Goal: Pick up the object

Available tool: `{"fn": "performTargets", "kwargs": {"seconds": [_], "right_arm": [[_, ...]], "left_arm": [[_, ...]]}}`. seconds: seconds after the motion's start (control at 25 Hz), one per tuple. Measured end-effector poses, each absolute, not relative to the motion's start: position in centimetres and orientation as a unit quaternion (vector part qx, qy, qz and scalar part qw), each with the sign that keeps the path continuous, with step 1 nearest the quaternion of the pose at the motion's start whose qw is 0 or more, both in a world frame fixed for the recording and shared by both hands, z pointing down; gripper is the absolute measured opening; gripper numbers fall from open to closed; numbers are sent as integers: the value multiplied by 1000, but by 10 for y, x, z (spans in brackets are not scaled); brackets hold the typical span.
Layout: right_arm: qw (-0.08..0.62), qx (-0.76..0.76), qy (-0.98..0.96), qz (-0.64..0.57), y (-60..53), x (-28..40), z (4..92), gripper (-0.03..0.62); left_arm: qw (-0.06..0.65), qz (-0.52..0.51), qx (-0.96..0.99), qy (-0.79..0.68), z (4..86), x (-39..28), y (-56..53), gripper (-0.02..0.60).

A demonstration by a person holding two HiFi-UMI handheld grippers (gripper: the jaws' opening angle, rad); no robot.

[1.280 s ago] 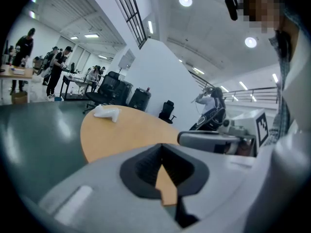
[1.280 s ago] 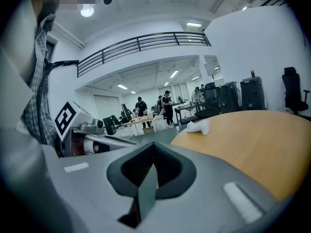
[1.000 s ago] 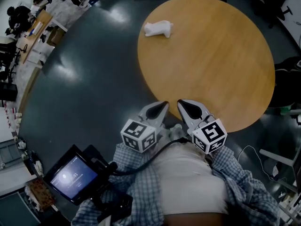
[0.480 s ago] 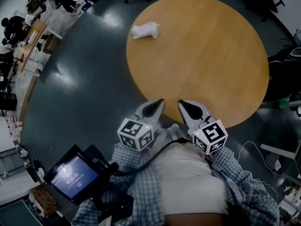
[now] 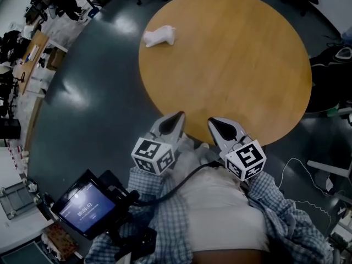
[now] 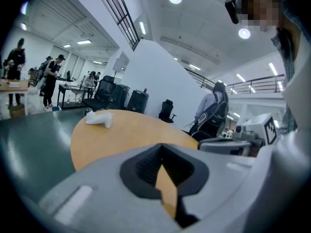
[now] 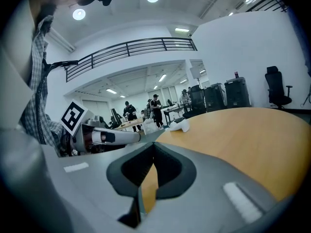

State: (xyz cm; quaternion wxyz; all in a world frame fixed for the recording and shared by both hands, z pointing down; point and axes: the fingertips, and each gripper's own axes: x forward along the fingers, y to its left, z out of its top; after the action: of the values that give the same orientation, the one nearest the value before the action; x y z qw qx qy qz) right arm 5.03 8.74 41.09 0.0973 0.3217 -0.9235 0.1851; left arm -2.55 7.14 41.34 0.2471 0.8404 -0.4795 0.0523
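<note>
A small white object (image 5: 159,36) lies near the far left rim of the round wooden table (image 5: 231,65). It also shows as the white object (image 6: 99,119) in the left gripper view and the white object (image 7: 181,125) in the right gripper view. Both grippers hover side by side at the table's near edge, close to the person's body and far from the object. My left gripper (image 5: 178,115) is shut with nothing in it, its jaws meeting at the tip (image 6: 162,147). My right gripper (image 5: 211,120) is likewise shut and holds nothing (image 7: 153,145).
A handheld screen device (image 5: 85,207) hangs at the lower left. Dark green floor surrounds the table. Desks with people (image 5: 33,32) stand at the far left, office chairs at the back. A dark bag or chair (image 5: 331,81) sits right of the table, cables (image 5: 300,175) on the floor.
In the head view the table and white object have slid left. My left gripper has shifted left, away from the right one. Both stay shut.
</note>
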Motion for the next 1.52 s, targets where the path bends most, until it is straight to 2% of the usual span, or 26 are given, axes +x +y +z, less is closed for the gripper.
{"fn": "performTargets", "kwargs": {"seconds": [0.28,0.48,0.84,1.04,1.16,1.28,1.52], "right_arm": [[99,352,-913,181,73,59,405,5],[97,372,-904,189,23,39,407,5],[108,407,-882,212,-36,15,411,5],[115,428,-868,223,-58,9,415,5],[121,439,-859,233,-68,2,419,5],[126,447,-852,241,-80,-6,422,5],[136,465,-838,249,-86,-9,430,5]], "left_arm": [[223,62,852,-469,406,-32,44,2],[202,94,856,-467,418,-66,-16,2],[196,77,871,-444,417,-119,-102,4],[184,114,893,-394,425,-131,-142,164],[159,163,904,-362,437,-138,-167,232],[127,216,914,-318,447,-142,-186,280],[59,298,914,-268,482,-148,-222,322]]}}
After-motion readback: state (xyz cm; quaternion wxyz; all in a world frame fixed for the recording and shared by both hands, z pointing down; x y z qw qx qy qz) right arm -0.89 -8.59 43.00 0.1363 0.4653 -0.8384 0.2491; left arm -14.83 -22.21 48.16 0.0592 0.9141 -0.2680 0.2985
